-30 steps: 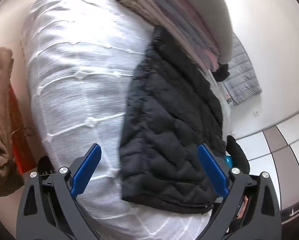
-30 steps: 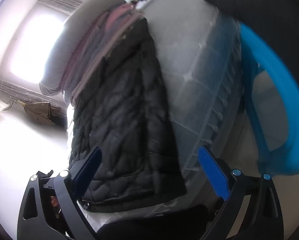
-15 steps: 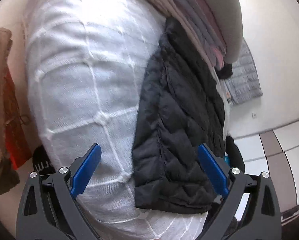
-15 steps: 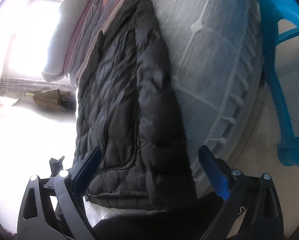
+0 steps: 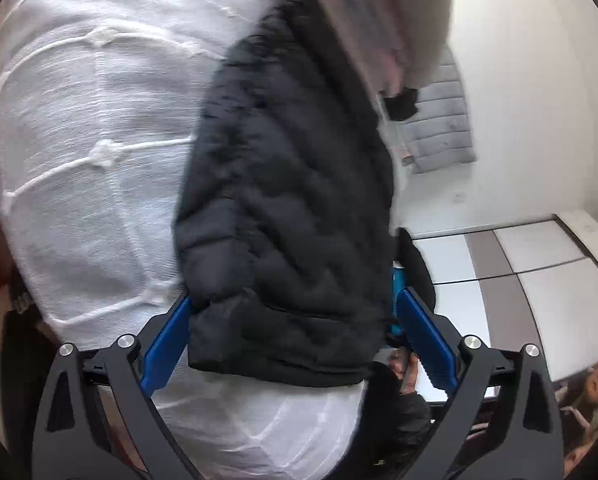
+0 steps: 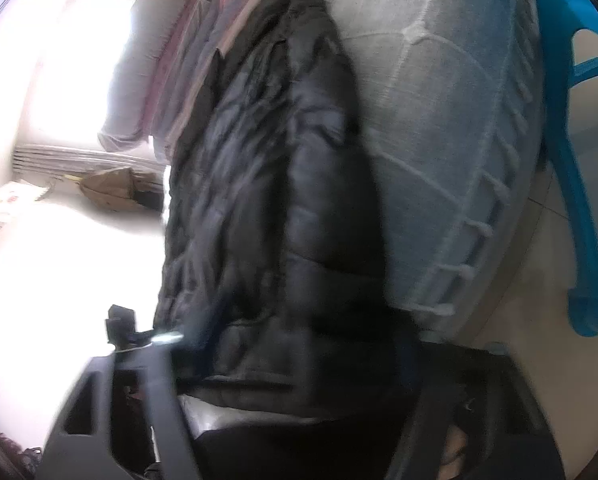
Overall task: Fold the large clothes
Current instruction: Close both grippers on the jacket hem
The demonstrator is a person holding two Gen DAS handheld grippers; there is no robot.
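Left wrist view: the left tongs stand wide, straddling the near hem of a black quilted jacket that lies lengthwise on a white-covered bed, beside stacked folded clothes along the far edge. The right tongs have just been closing around the same hem, though blur hides whether the pads press yet. The slippery padding could slide free from a shallow bite, or the jacket could drag into the stack.

A blue plastic chair stands right of the white-covered bed; bright window light glares ahead-left.
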